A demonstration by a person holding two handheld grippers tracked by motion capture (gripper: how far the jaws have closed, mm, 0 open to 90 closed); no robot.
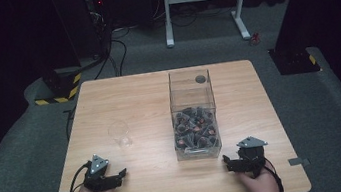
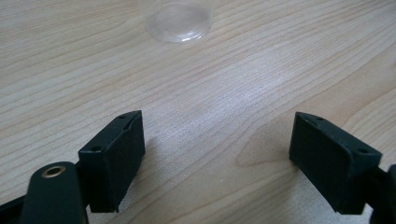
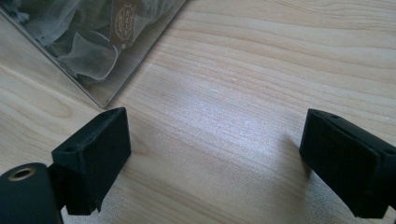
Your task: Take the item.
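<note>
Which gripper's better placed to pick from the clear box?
Right, probably. The right gripper sits open beside the clear box; its corner shows just ahead in its own view. The left gripper faces the glass cup.

Left gripper point(image 1: 117, 175) near glass point(image 1: 120, 134); right gripper point(image 1: 229, 161) beside clear box point(image 1: 194, 115).

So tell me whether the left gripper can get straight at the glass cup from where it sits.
Probably yes: the left gripper is open, and only bare table lies between it and the glass cup.
</note>
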